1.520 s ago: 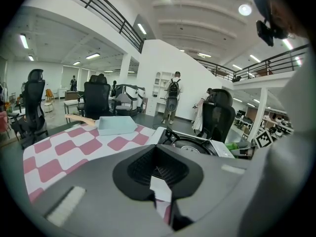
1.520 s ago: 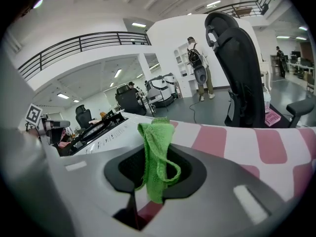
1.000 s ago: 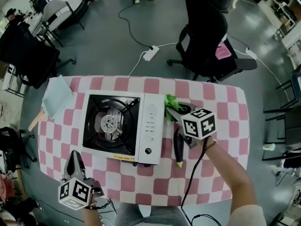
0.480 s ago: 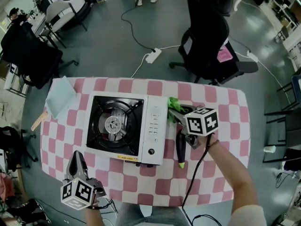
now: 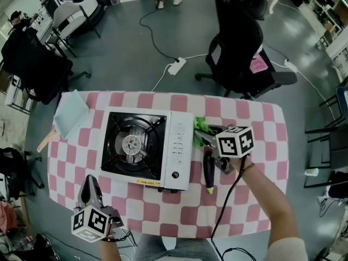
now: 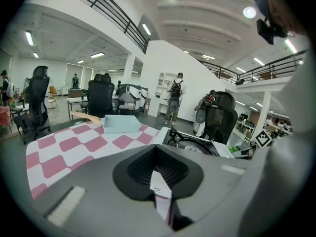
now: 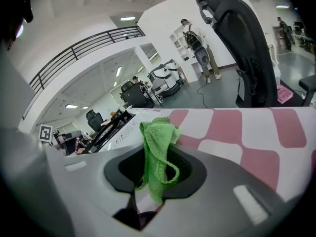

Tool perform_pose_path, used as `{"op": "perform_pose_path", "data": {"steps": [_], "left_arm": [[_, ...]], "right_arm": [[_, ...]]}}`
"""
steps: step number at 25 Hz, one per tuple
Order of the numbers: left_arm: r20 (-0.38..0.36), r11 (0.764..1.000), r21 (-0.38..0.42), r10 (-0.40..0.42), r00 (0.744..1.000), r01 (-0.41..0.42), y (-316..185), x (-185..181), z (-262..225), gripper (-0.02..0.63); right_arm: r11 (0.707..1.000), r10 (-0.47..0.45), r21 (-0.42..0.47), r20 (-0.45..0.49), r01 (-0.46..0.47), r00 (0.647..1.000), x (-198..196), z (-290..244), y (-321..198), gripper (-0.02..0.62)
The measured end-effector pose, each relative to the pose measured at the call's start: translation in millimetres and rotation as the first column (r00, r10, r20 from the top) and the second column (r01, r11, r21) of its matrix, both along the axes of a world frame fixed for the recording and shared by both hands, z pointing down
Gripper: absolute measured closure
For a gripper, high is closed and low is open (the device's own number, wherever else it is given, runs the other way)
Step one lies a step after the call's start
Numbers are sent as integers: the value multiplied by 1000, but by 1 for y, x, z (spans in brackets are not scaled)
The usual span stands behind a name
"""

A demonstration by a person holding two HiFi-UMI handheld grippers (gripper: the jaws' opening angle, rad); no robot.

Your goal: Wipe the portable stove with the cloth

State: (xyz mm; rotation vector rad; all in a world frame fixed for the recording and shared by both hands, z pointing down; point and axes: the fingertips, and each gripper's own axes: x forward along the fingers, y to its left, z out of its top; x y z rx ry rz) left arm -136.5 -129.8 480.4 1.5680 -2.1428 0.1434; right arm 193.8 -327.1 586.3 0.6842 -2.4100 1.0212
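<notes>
The white portable stove with a black burner sits mid-table. My right gripper hovers just right of the stove's control panel, shut on a green cloth. In the right gripper view the cloth hangs folded from the closed jaws, with the stove off to the left. My left gripper rests near the table's front left corner, jaws closed with nothing in them. From the left gripper view the stove lies ahead to the right.
A pale blue tray lies at the table's back left corner, also seen as tray. A dark eggplant lies right of the stove. A black office chair and a power strip stand beyond the pink checkered table.
The right gripper with the green cloth has stayed beside the stove's right edge, shifting only slightly. The left gripper has barely moved.
</notes>
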Motion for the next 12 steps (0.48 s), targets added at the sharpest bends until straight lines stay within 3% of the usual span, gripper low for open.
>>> {"op": "perform_pose_path", "data": {"steps": [12], "left_arm": [[-2,1000,3,8,1000,-8,4,1,-2,606]], "right_arm": [[999,-46,-16,-3,46,999,-2,0,16,509]]}}
